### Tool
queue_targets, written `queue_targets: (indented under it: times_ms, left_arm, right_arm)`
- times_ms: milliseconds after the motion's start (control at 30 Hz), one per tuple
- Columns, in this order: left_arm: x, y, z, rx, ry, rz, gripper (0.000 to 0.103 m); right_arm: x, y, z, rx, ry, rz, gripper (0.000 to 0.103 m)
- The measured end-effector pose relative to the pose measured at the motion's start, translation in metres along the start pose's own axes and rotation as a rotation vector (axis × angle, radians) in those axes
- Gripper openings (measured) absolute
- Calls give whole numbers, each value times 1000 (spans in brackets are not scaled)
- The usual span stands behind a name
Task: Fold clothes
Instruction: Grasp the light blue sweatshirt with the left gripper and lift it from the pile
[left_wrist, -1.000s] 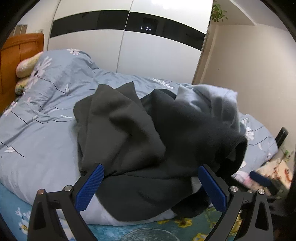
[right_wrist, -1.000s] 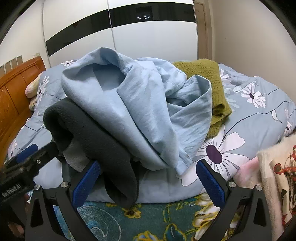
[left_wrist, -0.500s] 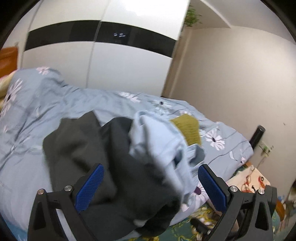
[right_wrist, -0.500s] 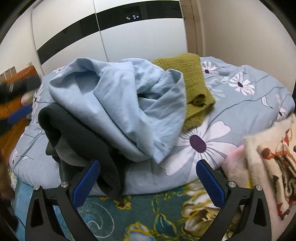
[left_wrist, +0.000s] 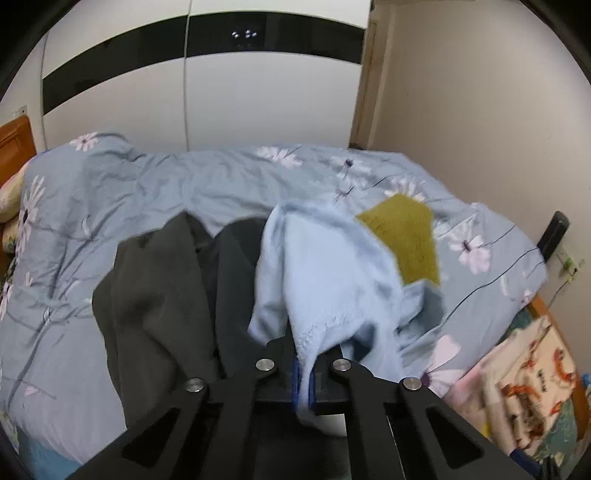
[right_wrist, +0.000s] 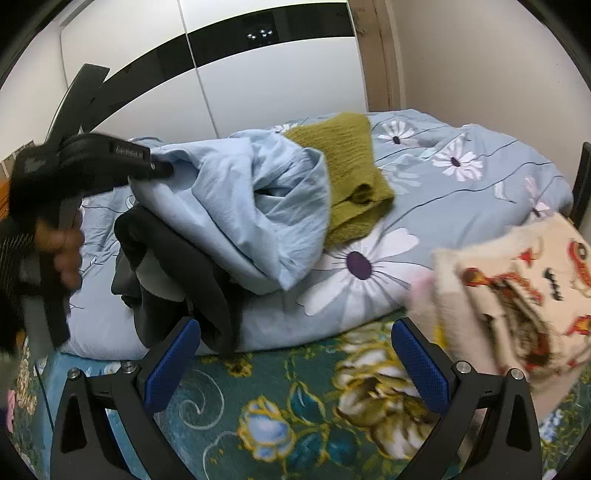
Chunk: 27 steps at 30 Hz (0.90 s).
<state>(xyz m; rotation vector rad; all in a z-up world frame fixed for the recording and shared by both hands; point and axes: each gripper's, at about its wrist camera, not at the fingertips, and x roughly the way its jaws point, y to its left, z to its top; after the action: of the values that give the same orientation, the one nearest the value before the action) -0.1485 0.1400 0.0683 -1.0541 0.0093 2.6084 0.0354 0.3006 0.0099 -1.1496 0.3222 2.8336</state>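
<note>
On the bed's near edge, the left gripper (left_wrist: 303, 373) has its jaws clamped on a fold of the light blue garment (left_wrist: 325, 280), cloth pinched right between the pads and trailing up onto the heap. It lies over the dark grey garment (left_wrist: 159, 295), against the olive knit (left_wrist: 406, 236). Lower right, the right gripper (right_wrist: 295, 354) gapes wide above the floral sheet (right_wrist: 280, 398), nothing between its jaws.

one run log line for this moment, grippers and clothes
left gripper: shut on light blue garment | right gripper: open, empty | dark garment, olive knit: on bed
</note>
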Motion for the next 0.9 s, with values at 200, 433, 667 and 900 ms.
queue_targets:
  times_ms: [200, 433, 667, 900]
  left_arm:
    - [-89, -34, 40, 75, -163, -58, 3]
    - [-231, -44, 59, 94, -356, -184, 3]
    - [-345, -28, 35, 145, -465, -185, 3]
    - [-412, -2, -26, 199, -481, -194, 3]
  right_arm:
    - [-49, -13, 1, 6, -45, -22, 103]
    - [-116, -13, 5, 21, -139, -13, 103]
    - [-180, -10, 0, 28, -225, -23, 103]
    - [-221, -9, -15, 53, -265, -38, 103]
